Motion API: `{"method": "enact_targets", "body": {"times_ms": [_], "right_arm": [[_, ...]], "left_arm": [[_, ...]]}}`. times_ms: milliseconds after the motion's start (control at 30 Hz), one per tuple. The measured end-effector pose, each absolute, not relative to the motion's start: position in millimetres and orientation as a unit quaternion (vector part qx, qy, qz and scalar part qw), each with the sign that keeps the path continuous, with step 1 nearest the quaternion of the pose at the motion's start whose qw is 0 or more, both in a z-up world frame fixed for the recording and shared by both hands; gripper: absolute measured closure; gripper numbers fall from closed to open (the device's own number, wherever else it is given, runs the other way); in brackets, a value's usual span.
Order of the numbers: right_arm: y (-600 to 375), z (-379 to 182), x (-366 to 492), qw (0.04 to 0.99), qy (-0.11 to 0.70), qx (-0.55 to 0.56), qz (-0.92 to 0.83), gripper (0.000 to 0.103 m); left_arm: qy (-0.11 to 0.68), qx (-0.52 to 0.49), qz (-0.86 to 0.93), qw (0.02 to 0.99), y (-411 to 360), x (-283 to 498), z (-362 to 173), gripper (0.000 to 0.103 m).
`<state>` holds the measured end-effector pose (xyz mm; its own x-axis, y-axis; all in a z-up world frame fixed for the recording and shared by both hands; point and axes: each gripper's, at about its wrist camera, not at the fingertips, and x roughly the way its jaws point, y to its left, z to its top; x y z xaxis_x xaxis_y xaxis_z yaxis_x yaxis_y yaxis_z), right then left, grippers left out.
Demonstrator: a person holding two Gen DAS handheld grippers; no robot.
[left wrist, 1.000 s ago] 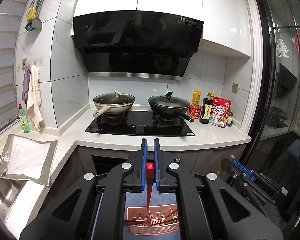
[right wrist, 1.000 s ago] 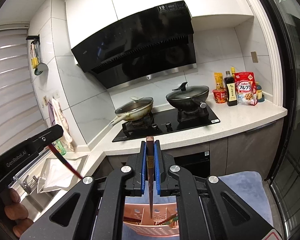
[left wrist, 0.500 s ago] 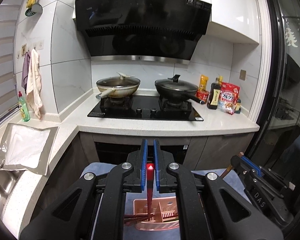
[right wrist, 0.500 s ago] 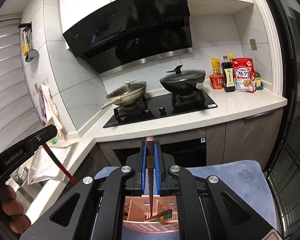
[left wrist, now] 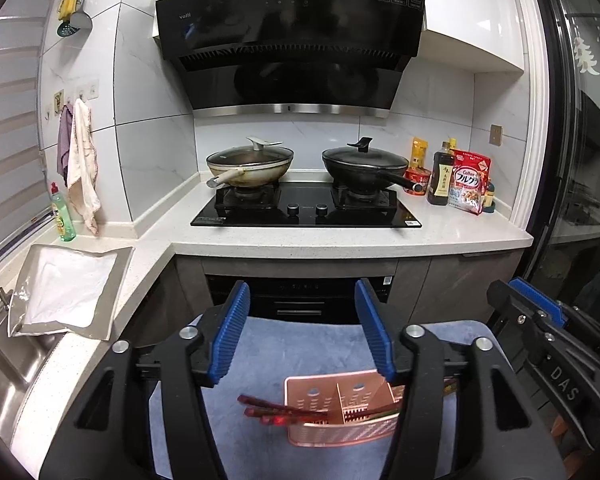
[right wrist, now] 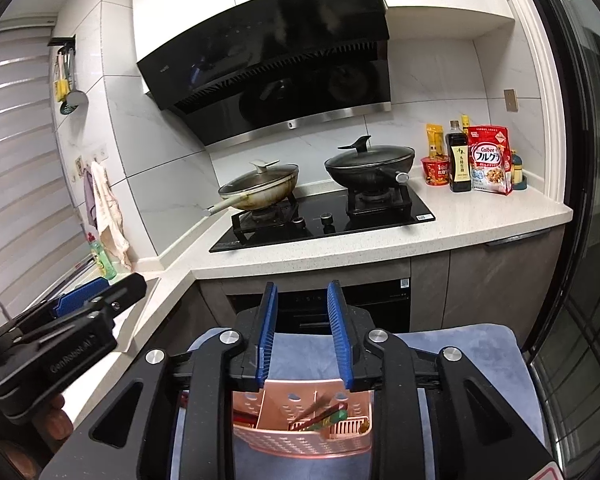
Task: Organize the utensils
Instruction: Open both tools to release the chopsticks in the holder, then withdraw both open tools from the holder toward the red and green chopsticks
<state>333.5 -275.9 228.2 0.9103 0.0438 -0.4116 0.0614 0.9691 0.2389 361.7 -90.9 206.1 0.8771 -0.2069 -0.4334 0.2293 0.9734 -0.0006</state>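
A pink slotted utensil basket (left wrist: 340, 428) stands on a blue mat (left wrist: 300, 344) below both grippers; it also shows in the right wrist view (right wrist: 300, 440). Red chopsticks (left wrist: 276, 410) lie in it, ends sticking out over its left rim. Brown and green-tipped chopsticks (right wrist: 324, 414) lean in its right compartment. My left gripper (left wrist: 302, 292) is wide open and empty above the basket. My right gripper (right wrist: 302, 292) is open and empty above the basket. Each gripper shows at the edge of the other's view.
A white counter (left wrist: 340, 240) holds a black hob with a pale wok (left wrist: 248, 164) and a black wok (left wrist: 364, 164). Bottles and a cereal bag (left wrist: 468, 184) stand at its right. A sink with a foil bag (left wrist: 64, 288) lies at the left.
Both grippers were shut on a chopstick each above the basket. Now both jaws are open and the chopsticks lie in the basket. Both grippers have lowered slightly.
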Motion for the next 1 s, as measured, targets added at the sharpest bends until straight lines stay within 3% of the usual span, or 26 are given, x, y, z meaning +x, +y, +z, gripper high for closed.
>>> {"method": "enact_targets", "body": {"times_ms": [133,467,1000], "right_arm": [[-271.5,228.0,320.2,0.969,0.213,0.121,-0.001,0.07],[-267.1,223.1,277.9,0.969,0.217,0.119,-0.001,0.069],[-248.2,211.6,198.6,0.969,0.228,0.091,-0.004,0.069]], "left_arm": [[0.224,0.036,-0.105,0.968,-91.3,351.0,202.9,0.044],[0.236,0.04,-0.095,0.966,-83.9,318.3,195.9,0.039],[0.251,0.05,-0.092,0.962,-71.3,258.7,176.5,0.038]]}}
